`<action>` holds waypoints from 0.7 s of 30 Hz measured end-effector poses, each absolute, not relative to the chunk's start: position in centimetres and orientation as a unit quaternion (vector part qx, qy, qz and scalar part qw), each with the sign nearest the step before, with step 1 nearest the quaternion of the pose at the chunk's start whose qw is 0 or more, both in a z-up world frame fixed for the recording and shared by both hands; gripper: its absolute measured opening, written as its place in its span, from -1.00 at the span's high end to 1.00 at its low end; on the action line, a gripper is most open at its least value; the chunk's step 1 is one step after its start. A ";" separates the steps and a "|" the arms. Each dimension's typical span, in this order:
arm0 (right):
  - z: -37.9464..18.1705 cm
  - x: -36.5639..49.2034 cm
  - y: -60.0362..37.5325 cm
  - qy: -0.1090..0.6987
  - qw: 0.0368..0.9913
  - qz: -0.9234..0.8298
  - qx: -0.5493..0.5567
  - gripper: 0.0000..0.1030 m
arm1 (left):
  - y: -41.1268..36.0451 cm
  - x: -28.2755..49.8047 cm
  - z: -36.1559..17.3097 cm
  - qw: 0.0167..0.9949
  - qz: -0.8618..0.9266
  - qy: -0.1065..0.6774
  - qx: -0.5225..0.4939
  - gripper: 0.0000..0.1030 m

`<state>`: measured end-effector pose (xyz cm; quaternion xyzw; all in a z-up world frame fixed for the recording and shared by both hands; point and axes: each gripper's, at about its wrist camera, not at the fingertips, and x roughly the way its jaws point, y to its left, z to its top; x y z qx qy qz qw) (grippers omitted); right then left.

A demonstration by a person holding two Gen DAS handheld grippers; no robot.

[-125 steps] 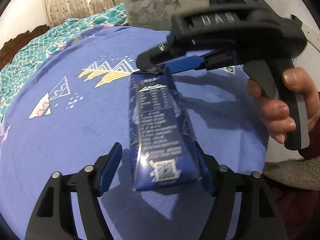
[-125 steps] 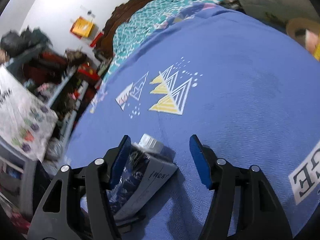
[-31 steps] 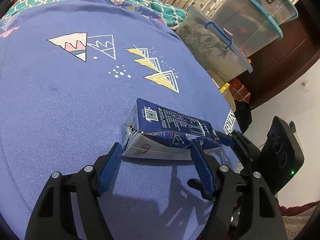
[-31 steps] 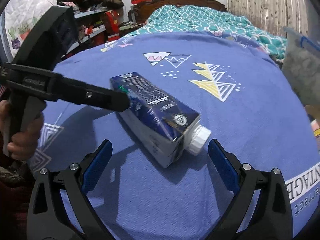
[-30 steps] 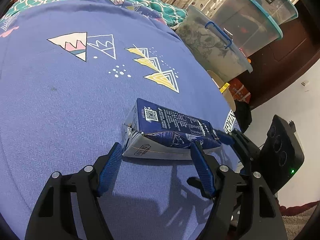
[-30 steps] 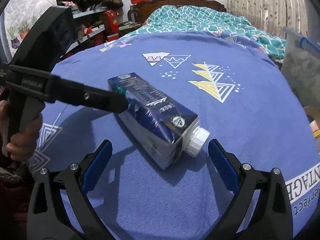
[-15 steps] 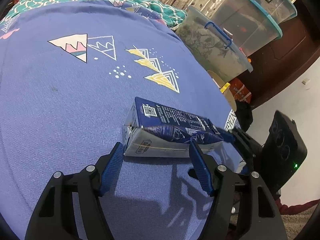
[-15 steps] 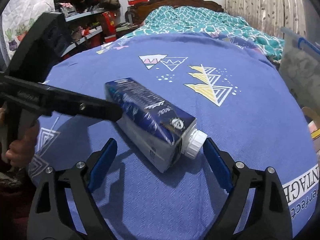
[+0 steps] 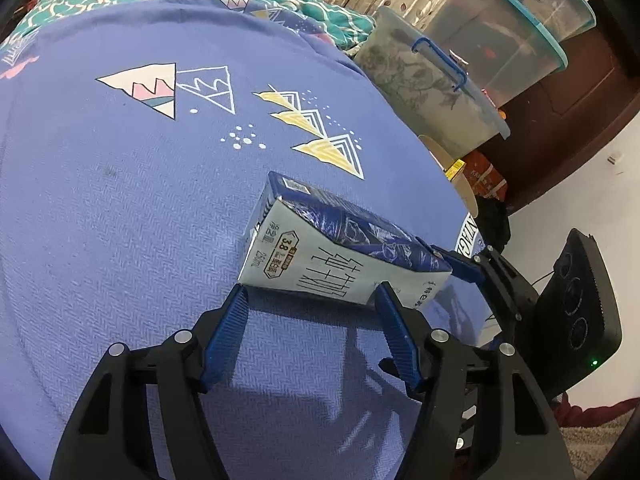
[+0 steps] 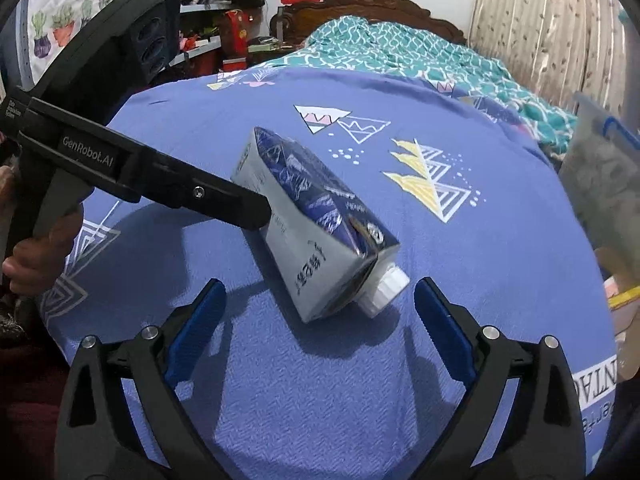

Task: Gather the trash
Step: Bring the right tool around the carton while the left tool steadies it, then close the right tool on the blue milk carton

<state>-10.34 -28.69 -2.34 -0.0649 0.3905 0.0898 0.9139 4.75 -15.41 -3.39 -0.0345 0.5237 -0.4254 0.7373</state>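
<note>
Blocking the carton (image 10: pixel 316 220), the left gripper (image 10: pixel 260 210) hides its side.

surface: blue patterned bedspread (image 10: pixel 320 360); on it: milk carton (image 10: pixel 316 224), on its side

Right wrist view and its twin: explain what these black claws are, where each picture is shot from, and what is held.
No robot: a person holds two hand-held grippers, each with a forward-looking fisheye camera. One picture looks along the left hand-held gripper, jaws closing, tips at the long side of the carton. The other looks along the right hand-held gripper, jaws opening, the capped end between its pads, untouched. It lies on a blue bedspread; nothing is gripped.
</note>
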 end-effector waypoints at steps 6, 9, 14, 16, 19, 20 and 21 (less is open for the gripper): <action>-2.1 -10.0 -29.1 0.392 0.914 0.086 -0.059 -0.85 | -15.1 4.9 -3.2 0.737 -0.425 0.524 -0.041 -0.26; -2.0 -9.6 -29.1 0.393 0.914 0.089 -0.058 -0.85 | -15.0 5.1 -3.0 0.737 -0.426 0.522 -0.051 -0.39; -2.0 -9.0 -28.4 0.393 0.912 0.097 -0.065 -0.85 | -15.0 5.4 -2.6 0.738 -0.426 0.520 -0.055 -0.45; -2.0 -8.5 -28.2 0.395 0.911 0.099 -0.066 -0.85 | -15.2 5.4 -2.6 0.740 -0.426 0.518 -0.053 -0.42; -2.1 -8.0 -28.0 0.399 0.908 0.112 -0.054 -0.84 | -15.4 5.3 -2.7 0.741 -0.428 0.515 -0.049 -0.40; -2.1 -7.9 -28.0 0.399 0.908 0.116 -0.049 -0.78 | -15.4 5.3 -2.7 0.742 -0.428 0.514 -0.049 -0.39; -2.1 -7.8 -28.1 0.398 0.909 0.114 -0.046 -0.71 | -15.4 5.3 -2.7 0.742 -0.428 0.513 -0.048 -0.38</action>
